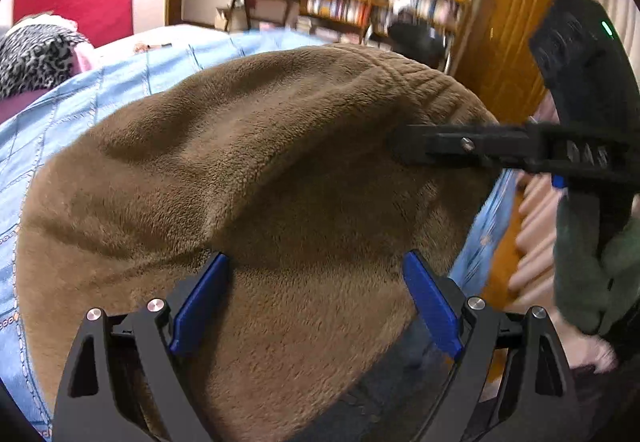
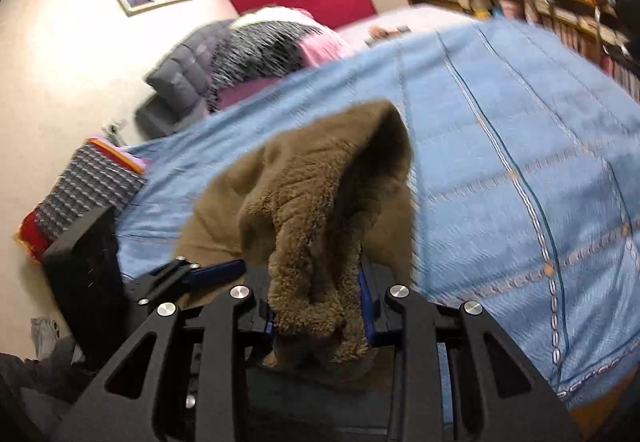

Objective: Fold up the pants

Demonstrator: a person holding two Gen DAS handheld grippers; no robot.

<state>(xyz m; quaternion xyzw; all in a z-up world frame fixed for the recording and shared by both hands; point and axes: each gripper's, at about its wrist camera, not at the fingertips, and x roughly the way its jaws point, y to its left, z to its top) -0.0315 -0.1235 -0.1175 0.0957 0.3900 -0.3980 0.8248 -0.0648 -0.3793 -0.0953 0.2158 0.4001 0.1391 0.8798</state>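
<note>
Now, step: carrying one end of the fleece over for a fold, judging by the raised bunch.
Pants (image 1: pixel 248 178): brown fleece, spread on the blue bedspread (image 2: pixel 520 146).
Left gripper (image 1: pixel 316 302): fingers wide apart over the pants, gripping nothing, seemingly ready to pin.
Right gripper (image 2: pixel 318 306): clamped on bunched pants fabric, lifted off the bedspread.

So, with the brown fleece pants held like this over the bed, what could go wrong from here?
1. Only the right gripper is shut on the brown fleece pants; the left gripper is open, so the unheld side may sag and the fold go crooked.
2. The right grip holds a thick bunched wad of fleece, which may slip out.
3. The pants lie near the edge of the blue bedspread and might slide off.
</note>
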